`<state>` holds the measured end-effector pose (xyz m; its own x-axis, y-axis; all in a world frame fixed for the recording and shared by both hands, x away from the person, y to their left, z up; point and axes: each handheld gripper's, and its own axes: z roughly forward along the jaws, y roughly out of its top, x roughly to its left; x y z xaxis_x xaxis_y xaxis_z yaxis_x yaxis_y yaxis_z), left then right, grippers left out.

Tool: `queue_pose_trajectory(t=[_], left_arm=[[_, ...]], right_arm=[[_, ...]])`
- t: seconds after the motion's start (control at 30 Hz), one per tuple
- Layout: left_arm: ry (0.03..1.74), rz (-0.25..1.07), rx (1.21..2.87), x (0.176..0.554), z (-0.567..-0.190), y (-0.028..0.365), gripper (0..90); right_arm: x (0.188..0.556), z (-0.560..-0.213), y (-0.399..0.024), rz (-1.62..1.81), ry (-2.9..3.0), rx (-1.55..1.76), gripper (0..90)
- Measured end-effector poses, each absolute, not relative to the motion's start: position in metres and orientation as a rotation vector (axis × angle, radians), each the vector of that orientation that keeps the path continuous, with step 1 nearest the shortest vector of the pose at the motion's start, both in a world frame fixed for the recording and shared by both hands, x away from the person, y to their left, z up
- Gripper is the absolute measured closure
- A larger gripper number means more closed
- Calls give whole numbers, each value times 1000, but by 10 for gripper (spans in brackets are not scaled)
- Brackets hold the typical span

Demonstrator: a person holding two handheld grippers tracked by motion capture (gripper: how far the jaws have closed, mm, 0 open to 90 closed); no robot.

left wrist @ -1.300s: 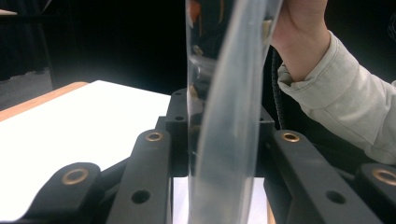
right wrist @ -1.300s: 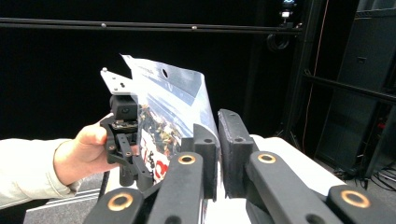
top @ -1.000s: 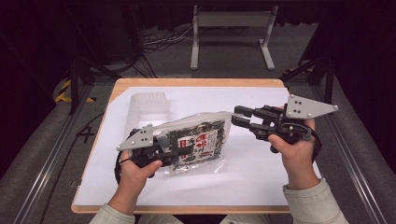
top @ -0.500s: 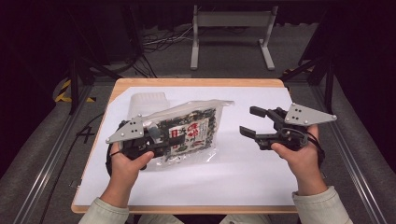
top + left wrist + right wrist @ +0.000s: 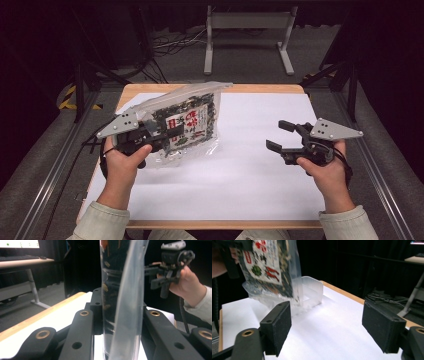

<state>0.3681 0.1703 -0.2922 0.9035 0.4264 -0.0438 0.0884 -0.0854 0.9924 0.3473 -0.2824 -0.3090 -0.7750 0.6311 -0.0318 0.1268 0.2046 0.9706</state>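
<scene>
Left gripper [image 5: 167,134]: we see its jaws clamped on the clear snack bag [image 5: 187,122], gripping its left part; fingertips hidden by the film in the high view. In the left gripper view the bag runs edge-on between the jaws, so print can't be read there.
Bag: held up off the white sheet [image 5: 240,175], tilted, top edge toward the far side of the table. Contents dark, label red/white/black; text too small to read. Bottom edge looks just above the sheet; we can't tell if it touches.
Clear tray [image 5: 312,293]: behind the bag in the right gripper view, on the sheet near the far-left corner; mostly covered by the bag, front wall cut off by it. Hidden behind the bag in the high view.
Open room: centre and near part of the sheet bare btwn the two hands; wooden table edge [image 5: 260,88] shows at far side.
Right gripper [image 5: 280,136]: jaws wide apart, have just been opening, nothing btwn the pads; well apart from the bag, held low over the sheet's right side.
Right hand [image 5: 322,165]: wraps the gripper body; sleeve cut off at bottom edge.
</scene>
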Motion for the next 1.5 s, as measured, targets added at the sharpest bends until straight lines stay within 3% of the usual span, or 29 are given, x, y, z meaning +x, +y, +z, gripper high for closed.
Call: queue_pose_trajectory(t=[0.83,1.07,1.5], left_arm=[[575,401,1592,409,-278,204,718],[574,512,1559,418,-286,213,718],[626,537,1539,427,-299,225,718]], right_arm=[[362,-339,-294,1526,2106,803,204],[363,-341,-296,1530,2112,806,215],[364,-342,-295,1539,2120,811,217]])
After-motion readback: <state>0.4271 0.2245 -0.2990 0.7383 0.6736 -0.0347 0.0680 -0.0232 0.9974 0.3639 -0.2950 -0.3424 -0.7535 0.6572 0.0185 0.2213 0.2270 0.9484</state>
